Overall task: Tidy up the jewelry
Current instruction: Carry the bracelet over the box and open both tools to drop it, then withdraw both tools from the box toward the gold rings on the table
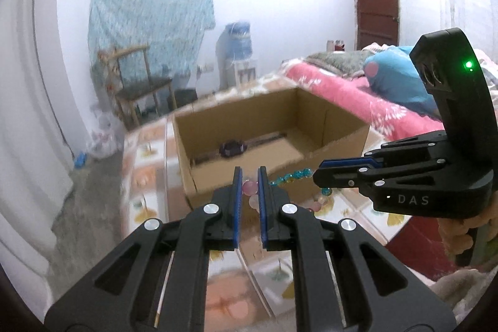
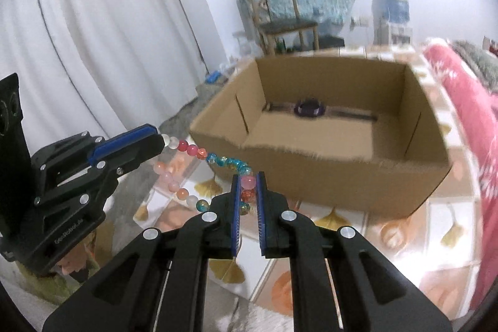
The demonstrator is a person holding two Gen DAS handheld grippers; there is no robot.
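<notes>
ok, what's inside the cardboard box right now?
Inside the cardboard box, a dark purple wristwatch lies flat on the floor by the far wall. The rest of the visible floor is bare; the near wall hides the strip just behind it.

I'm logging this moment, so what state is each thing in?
Bead string: lifted, stretched between both grippers, a loop sagging below.
Left gripper: jaws shut on a pink bead.
Right gripper: jaws shut on beads.
Cardboard box: open-topped, upright on the patterned surface.
Dark purple item: lying inside the box.
</notes>
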